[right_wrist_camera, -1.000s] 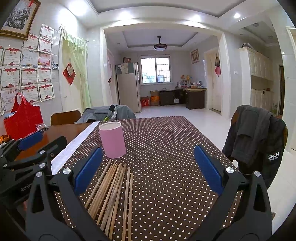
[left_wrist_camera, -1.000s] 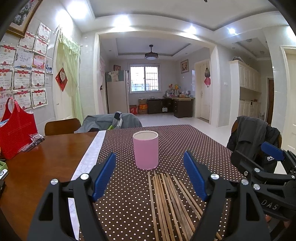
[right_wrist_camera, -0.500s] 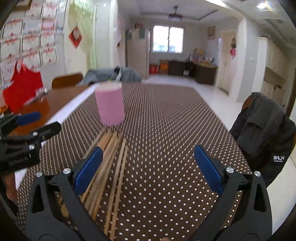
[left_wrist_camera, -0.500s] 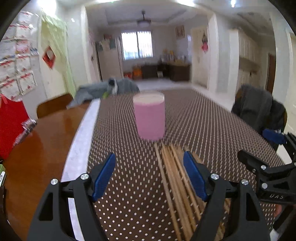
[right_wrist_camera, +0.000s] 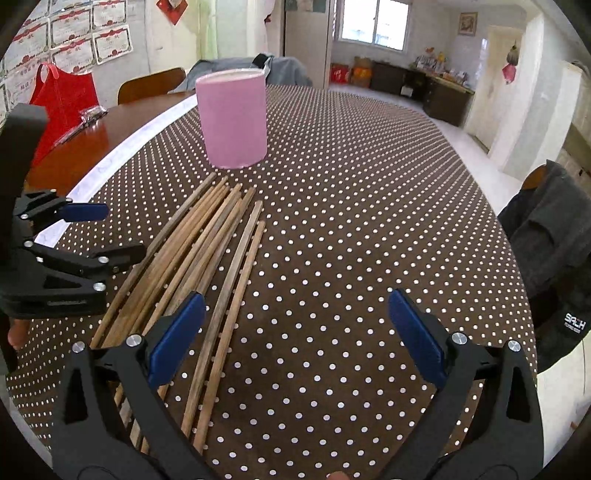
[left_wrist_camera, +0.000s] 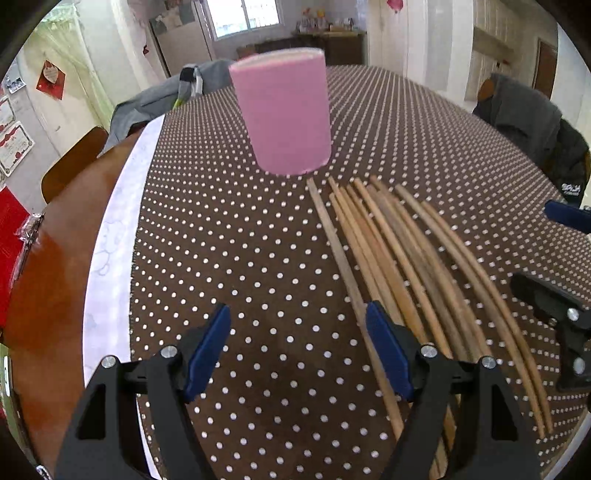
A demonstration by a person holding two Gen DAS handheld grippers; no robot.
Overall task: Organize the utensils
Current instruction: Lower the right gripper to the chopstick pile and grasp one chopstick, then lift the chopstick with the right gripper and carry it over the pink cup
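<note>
Brown polka-dot tablecloth (right_wrist_camera: pixel 369 206) on wooden table (right_wrist_camera: pixel 85 151), red bag (right_wrist_camera: pixel 62 99) at left, certificates on wall (right_wrist_camera: pixel 74 40), bright window (right_wrist_camera: pixel 373 20), dark jacket on chair (right_wrist_camera: pixel 554 251), dark cabinet (right_wrist_camera: pixel 436 92) far behind.

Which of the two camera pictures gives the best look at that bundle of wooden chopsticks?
The right wrist view. There the chopsticks lie nearly whole on the dotted tablecloth, fanned out below the pink cup, with only their near ends hidden. In the left wrist view the chopsticks look bent by the lens, and the left gripper covers some.
</note>
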